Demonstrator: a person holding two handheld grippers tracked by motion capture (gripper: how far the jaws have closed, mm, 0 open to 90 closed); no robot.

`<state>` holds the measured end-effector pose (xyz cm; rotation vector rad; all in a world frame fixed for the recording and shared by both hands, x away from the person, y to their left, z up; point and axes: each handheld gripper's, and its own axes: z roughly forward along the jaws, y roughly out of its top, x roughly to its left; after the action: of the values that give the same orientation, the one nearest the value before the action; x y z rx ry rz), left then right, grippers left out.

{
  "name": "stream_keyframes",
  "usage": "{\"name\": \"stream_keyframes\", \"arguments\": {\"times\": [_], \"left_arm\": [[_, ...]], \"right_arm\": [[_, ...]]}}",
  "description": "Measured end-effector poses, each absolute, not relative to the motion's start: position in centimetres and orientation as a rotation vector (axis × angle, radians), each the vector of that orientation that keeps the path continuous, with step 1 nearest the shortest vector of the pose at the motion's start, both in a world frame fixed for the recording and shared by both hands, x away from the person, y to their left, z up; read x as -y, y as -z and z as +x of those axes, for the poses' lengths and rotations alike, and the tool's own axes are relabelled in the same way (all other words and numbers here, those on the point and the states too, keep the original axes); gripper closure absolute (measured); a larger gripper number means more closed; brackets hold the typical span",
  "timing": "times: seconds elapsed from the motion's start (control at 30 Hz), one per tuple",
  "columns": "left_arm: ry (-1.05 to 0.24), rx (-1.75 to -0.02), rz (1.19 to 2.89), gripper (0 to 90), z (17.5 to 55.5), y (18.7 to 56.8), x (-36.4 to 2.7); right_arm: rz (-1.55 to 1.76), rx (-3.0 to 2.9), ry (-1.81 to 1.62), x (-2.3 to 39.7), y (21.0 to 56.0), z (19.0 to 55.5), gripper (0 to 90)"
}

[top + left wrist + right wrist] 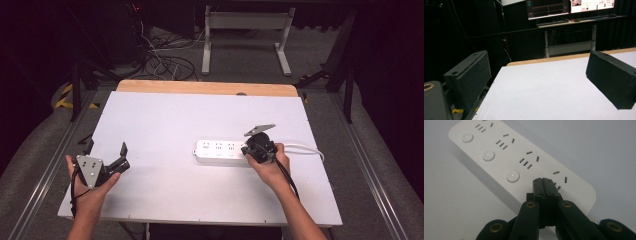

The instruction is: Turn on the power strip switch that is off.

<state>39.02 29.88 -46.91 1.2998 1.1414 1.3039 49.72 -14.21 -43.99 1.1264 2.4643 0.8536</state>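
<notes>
The fingers (543, 185) of my right gripper (545, 181) are pressed flat together with nothing between them, their tips down at the fourth switch of the white power strip (499, 152), the one nearest the cord end. The strip lies right of centre on the white tabletop (165, 125), its cable (305, 148) running off to the right. My left gripper (106, 149) waits well apart at the left edge, its fingers (471, 75) spread wide and holding nothing. I judge I am at the button-pressing step: next I need a short, straight push down on that last switch, then a clean lift.
</notes>
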Motion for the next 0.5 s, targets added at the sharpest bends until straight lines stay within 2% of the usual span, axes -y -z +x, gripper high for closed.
{"name": "stream_keyframes", "arguments": {"times": [0.5], "left_arm": [[-1.303, -1.138, 1.309, 6.3, 39.0, 46.94, -29.78]], "right_arm": [[1.115, -2.488, -0.84, 14.02, 44.47, 49.77, 90.0]]}}
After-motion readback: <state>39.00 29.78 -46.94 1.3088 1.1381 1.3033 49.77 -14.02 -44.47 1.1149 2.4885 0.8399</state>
